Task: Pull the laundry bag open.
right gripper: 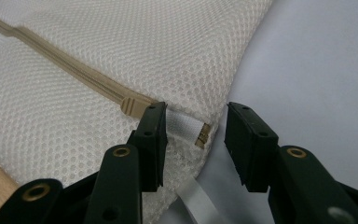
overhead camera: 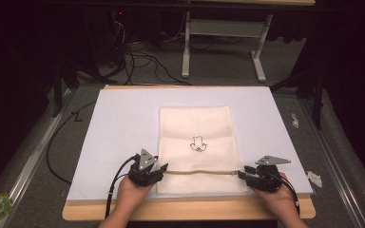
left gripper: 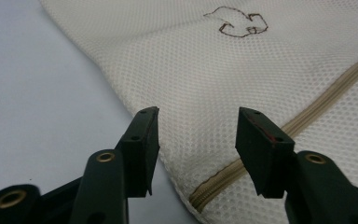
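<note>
mesh bag (overhead camera: 196,142) lying flat mid-worktop (overhead camera: 119,118) | I'm parking left claw (overhead camera: 148,172) and right claw (overhead camera: 257,177) at opposite zipper (overhead camera: 202,173) ends, guessing to pin and pull | both gaping, gripping nothing yet | right framing zip tab (right gripper: 201,134)

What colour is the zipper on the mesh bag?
Tan, on the cream mesh bag; the zipper shows best in the left gripper view.

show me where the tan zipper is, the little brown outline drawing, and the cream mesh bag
tan zipper (overhead camera: 199,172): high view, mid-length of its tape.
small brown outline drawing (overhead camera: 198,144): high view, centre of the figure.
cream mesh bag (overhead camera: 195,123): high view, its bare upper panel.
</note>
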`<state>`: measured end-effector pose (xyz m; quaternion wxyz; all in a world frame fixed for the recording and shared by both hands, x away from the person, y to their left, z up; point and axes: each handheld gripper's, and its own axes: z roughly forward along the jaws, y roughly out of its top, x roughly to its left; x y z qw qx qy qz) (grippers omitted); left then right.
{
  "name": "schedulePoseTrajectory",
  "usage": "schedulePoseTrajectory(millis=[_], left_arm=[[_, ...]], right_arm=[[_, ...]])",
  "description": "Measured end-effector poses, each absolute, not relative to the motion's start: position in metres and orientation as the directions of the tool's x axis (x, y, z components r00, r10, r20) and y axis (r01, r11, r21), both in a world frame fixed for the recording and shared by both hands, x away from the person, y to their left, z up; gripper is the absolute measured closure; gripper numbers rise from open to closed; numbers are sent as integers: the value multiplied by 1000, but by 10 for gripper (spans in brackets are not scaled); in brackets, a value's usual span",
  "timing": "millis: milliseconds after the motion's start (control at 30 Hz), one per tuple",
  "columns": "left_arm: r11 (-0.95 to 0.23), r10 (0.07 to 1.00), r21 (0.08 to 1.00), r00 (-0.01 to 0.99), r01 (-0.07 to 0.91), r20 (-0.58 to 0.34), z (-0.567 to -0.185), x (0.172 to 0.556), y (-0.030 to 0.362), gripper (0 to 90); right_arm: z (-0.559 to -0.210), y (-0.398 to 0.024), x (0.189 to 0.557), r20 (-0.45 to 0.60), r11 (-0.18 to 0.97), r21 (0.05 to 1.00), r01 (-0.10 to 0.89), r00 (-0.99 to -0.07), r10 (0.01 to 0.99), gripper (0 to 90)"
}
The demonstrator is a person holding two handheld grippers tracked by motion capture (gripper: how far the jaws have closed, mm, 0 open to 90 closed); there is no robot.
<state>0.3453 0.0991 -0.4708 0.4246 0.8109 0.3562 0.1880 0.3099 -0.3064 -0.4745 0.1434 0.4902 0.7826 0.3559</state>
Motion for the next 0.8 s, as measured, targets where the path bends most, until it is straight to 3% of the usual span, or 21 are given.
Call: schedulePoseTrajectory(millis=[100,167,367,500,800], left_arm=[[-371,732,838,682,400,-1,-469,342,99,459],[-364,720,842,694,397,-16,-468,341,99,464],[-340,689,840,720,422,-83,-465,337,97,556],[-328,646,832,749,447,-147,-459,334,83,558],[-375,513,840,842,393,-164,-450,321,17,583]], right_arm=[[-475,-305,309,103,283,700,655,-486,868,611],[-474,-305,310,98,296,699,652,-497,862,670],[-473,-301,309,74,345,690,637,-536,841,815],[-469,-301,309,73,349,695,628,-545,835,837],[-459,-296,303,26,374,732,570,-572,820,843]])
